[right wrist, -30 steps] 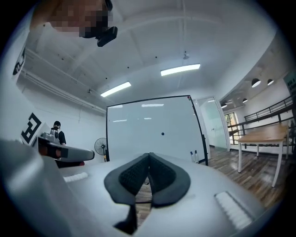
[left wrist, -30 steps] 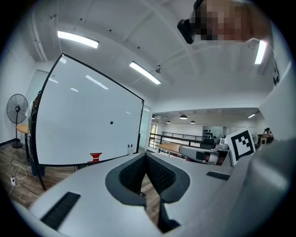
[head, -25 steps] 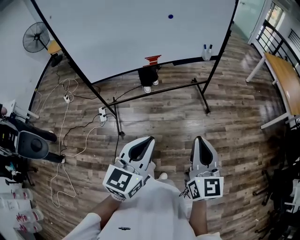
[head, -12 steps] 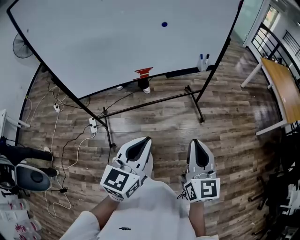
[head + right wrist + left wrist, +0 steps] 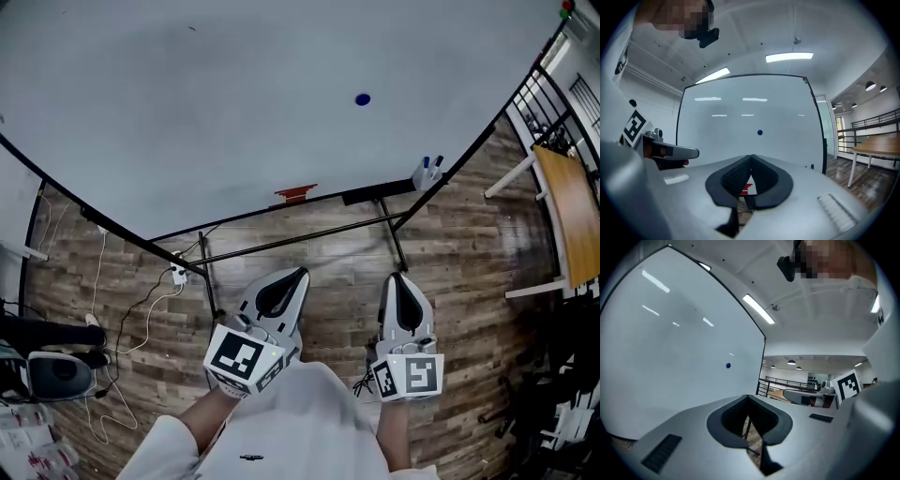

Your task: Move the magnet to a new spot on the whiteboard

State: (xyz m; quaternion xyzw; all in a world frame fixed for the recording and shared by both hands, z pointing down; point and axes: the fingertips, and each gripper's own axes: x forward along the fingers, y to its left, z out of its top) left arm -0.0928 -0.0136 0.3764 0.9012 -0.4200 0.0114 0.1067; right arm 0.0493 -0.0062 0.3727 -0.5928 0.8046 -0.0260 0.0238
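Observation:
A small round blue magnet [image 5: 362, 98] sticks to the big whiteboard [image 5: 187, 112], right of its middle. It shows small and far off in the left gripper view [image 5: 728, 365] and in the right gripper view [image 5: 760, 132]. My left gripper [image 5: 299, 274] and right gripper [image 5: 397, 277] are held side by side in front of the person's body, short of the board's stand and pointing at the board. Both are shut, with nothing between the jaws [image 5: 749, 397] [image 5: 751, 156]. Neither touches the board or the magnet.
A red eraser [image 5: 295, 194] lies on the board's tray, and a cup of markers [image 5: 427, 172] stands at its right end. The stand's black legs [image 5: 398, 248] reach out over the wooden floor. Cables and a power strip [image 5: 175, 275] lie at the left. A wooden table [image 5: 572, 216] stands at the right.
The whiteboard has come much closer and fills more of the head view. Both grippers moved toward it together, still shut and side by side.

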